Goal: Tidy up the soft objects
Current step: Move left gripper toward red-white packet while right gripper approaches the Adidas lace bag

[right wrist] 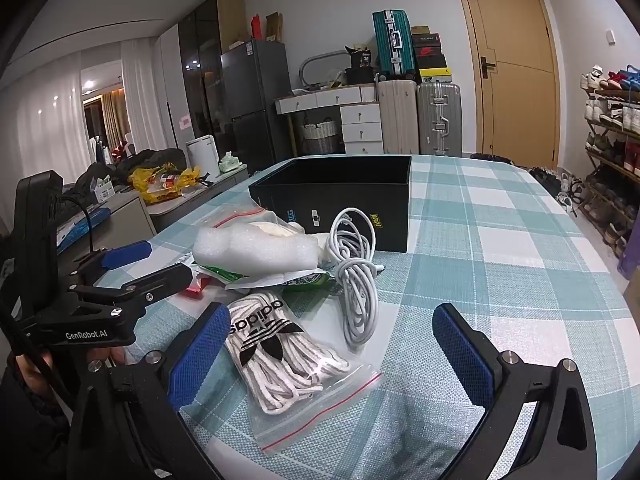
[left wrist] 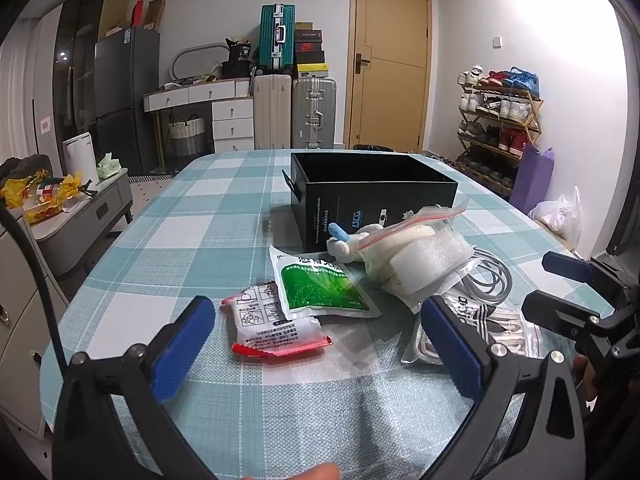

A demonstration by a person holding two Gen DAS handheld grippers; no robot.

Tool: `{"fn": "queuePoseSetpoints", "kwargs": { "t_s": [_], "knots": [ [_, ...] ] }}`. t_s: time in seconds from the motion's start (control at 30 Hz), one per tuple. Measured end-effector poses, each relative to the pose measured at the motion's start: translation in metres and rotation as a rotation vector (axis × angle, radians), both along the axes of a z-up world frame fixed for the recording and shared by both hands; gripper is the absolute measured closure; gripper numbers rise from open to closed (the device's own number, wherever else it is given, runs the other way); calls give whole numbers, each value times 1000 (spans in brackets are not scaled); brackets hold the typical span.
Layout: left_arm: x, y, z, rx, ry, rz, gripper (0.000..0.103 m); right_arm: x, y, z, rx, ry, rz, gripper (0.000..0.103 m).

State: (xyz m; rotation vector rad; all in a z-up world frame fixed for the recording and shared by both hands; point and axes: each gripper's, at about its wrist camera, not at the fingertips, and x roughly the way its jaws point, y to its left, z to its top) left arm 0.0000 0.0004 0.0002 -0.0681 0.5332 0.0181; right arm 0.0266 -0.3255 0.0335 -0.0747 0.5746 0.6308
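Shoelace bag lengthwise toward black box

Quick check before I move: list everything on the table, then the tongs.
table: one, teal-and-white check cloth
box: one, black, open, mid-table
green packet: one, green and white, partly over the red packet
red packet: one, white with red ends, nearest the left tongs
foam bundle: one, white, in a clear zip bag, before the box
plush toy: one, white, against the box
cable: one, white, coiled, right of the foam
laces bag: one, clear, white laces, between the right tongs
left tongs: open, empty
right tongs: open
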Motion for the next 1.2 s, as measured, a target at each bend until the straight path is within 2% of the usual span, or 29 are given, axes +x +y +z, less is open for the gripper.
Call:
{"fn": "queuePoseSetpoints", "kwargs": {
  "t_s": [0.8, 1.03, 1.2],
  "knots": [
    [-2, 2, 0, 3, 2, -2, 0, 2, 2, -3, -2, -2, 2, 0],
    [-2, 6, 3, 19, -27, 23, 0, -4, -2, 6, 30, -42, 5, 0],
    [-3, 13, 10, -12, -45, 29, 0, -7, -1, 9, 36, -65, 32, 0]
  ]
}}
